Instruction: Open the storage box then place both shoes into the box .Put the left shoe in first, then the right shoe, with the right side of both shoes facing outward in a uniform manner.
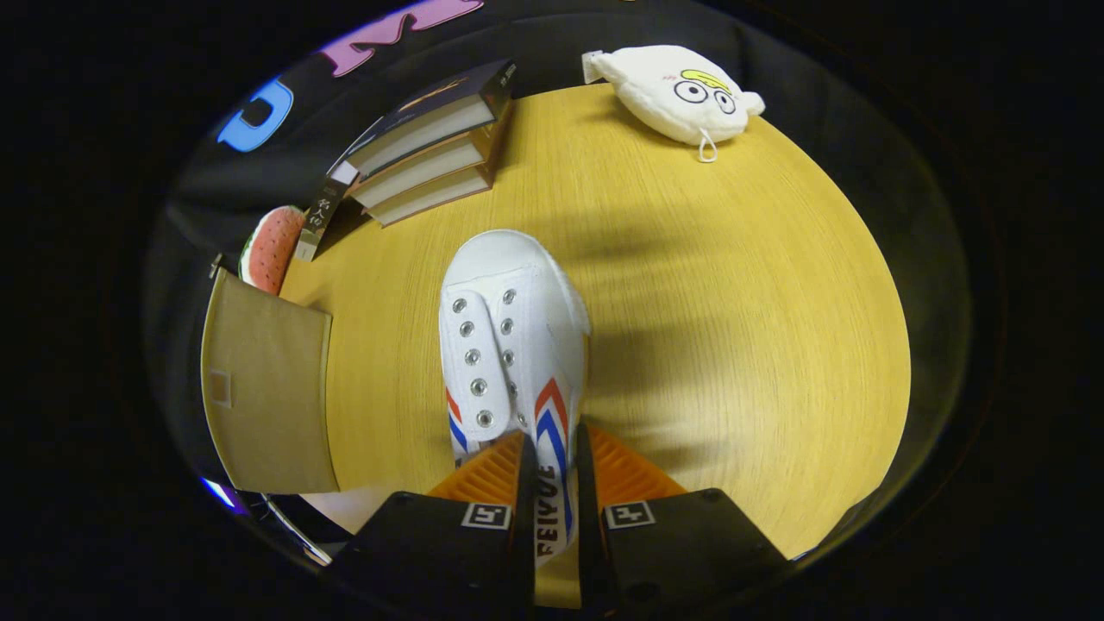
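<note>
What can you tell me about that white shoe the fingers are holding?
The white shoe looks like a canvas sneaker with no laces, metal eyelets in two rows beside a tongue, and red and blue chevron stripes on its sides. Its toe points away from the gripper, toward the stack of books. The fingers are closed on its side wall near the heel, above the wooden table.

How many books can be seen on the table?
3, stacked beyond the shoe that the gripper is shut on: top book, middle book, bottom book. Others may be hidden.
</note>
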A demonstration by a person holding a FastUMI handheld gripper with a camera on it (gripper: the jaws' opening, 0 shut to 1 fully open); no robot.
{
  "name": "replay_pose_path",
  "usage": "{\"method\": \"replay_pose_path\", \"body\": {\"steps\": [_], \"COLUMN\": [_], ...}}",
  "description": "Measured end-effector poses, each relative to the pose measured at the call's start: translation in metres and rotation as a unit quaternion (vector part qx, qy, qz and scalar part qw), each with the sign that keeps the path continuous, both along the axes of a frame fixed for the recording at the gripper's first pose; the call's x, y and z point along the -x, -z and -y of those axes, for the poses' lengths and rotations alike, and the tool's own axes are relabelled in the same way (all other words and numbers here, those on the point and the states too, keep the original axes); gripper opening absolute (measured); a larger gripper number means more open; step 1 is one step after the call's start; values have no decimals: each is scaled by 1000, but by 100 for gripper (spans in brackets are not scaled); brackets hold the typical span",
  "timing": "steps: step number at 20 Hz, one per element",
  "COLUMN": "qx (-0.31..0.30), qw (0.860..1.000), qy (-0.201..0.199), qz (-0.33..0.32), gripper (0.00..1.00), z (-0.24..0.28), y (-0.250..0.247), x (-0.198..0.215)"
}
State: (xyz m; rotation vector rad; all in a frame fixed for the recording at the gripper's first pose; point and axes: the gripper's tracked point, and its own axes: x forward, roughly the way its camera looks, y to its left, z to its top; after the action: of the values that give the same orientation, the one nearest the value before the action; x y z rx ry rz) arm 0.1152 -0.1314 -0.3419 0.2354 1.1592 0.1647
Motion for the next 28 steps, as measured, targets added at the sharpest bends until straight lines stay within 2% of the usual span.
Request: {"method": "replay_pose_path", "body": {"steps": [1, 3, 9, 16, 20, 25, 28], "qx": [-12, -37, -41, -63, -75, -99, -124], "qw": [1000, 999, 997, 990, 988, 986, 985], "qy": [13, 35, 64, 118, 112, 74, 49], "qz": [-6, -15, 5, 46, 77, 113, 111], "gripper": [14, 9, 8, 8, 8, 8, 8], "z": [0, -5, -14, -34, -72, -148, -199], "y": [-2, -2, -27, -100, -140, -186, -200], "x": [4, 7, 19, 49, 70, 86, 91]}}
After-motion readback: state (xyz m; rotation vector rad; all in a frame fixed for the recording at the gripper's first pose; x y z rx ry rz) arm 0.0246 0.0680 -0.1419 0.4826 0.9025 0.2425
